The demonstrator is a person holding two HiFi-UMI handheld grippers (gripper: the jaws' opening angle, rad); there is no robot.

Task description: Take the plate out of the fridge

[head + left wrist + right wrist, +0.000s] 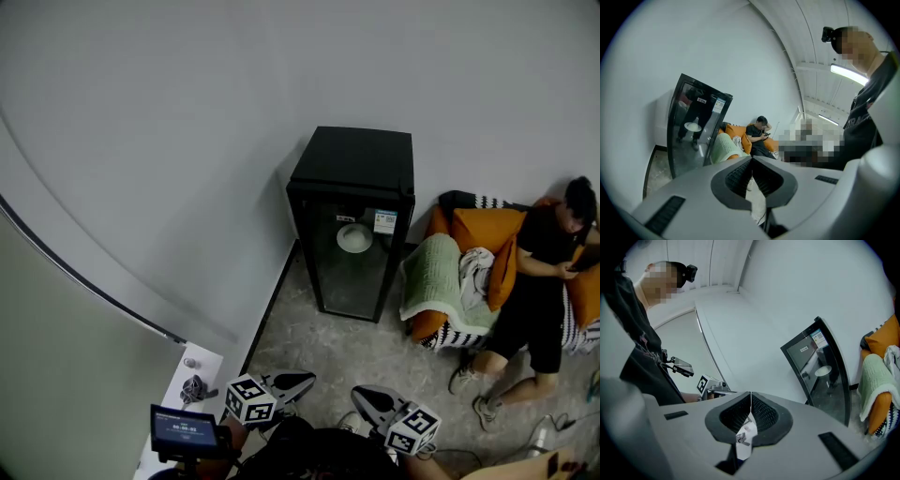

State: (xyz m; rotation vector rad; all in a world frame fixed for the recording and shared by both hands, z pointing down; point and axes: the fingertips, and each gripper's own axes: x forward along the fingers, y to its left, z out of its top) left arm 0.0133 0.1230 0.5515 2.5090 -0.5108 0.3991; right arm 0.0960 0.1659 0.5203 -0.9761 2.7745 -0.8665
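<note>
I had L gripper (751, 160) and R gripper (750, 395) both shut, empty, well short of fridge (354, 157). Plate (354, 238) sat mid-shelf behind closed glass door (352, 272). Risk imo: shut jaws slip off door edge; swing clips seated person (539, 281).

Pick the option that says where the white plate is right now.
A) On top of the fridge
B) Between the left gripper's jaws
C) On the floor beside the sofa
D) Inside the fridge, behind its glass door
D: the plate shows through the shut glass door of the black fridge, and nothing lies on the fridge's top.
</note>
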